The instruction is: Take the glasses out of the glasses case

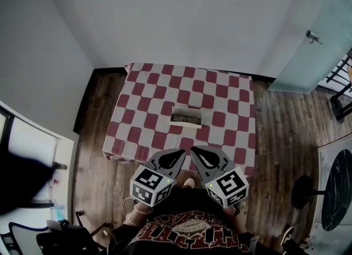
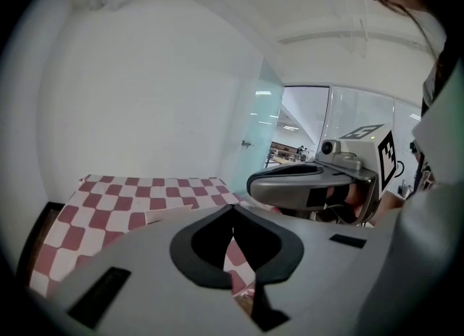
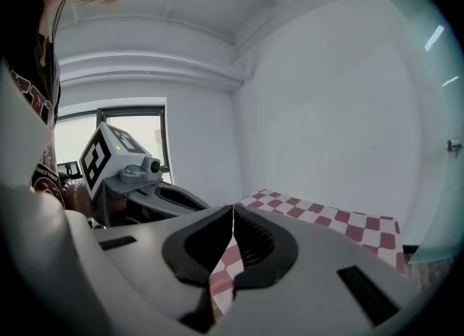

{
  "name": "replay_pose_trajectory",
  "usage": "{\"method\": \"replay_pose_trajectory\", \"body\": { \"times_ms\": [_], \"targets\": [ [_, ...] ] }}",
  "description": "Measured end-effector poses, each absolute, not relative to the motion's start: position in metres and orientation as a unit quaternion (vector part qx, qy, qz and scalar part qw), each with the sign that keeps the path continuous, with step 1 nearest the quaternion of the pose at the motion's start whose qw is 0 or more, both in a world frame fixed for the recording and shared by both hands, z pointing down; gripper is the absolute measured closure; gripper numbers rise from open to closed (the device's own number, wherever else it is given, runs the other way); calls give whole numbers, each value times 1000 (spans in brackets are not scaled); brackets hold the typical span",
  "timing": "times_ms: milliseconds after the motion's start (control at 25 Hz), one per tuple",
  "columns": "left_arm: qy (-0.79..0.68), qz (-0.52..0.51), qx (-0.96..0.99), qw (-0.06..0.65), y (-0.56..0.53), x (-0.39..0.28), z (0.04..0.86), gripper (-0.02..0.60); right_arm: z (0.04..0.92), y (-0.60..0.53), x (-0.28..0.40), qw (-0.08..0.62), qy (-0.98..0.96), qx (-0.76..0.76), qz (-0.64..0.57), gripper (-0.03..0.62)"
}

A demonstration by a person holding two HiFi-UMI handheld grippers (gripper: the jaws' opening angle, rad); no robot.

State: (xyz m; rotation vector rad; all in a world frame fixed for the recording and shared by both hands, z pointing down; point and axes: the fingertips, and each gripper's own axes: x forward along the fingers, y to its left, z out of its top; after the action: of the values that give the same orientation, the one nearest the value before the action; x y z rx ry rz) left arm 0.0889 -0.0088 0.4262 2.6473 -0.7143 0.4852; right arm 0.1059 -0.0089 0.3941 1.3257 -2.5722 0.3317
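Glasses case (image 1: pixel 187 109) open on table (image 1: pixel 148 99), glasses (image 1: pixel 186 118) seemingly inside; left tool (image 1: pixel 182 151), right tool (image 1: pixel 193 148) pressed together, empty.

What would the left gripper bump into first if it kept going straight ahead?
Probably the checkered tablecloth, just right of the open glasses case. The left gripper, shut, aims forward and rightward, so it might brush the right gripper first. Height is hard to judge.

Left gripper (image 1: pixel 181 152), right gripper (image 1: pixel 193 150): jaws together, empty.
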Motion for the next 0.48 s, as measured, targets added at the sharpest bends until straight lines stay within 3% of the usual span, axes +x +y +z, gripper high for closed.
{"method": "replay_pose_trajectory", "body": {
  "times_ms": [480],
  "targets": [
    [-208, 182, 944, 180, -34, 99, 432, 572, 405, -35, 115, 129, -857, 482, 126, 574]
  ]
}}
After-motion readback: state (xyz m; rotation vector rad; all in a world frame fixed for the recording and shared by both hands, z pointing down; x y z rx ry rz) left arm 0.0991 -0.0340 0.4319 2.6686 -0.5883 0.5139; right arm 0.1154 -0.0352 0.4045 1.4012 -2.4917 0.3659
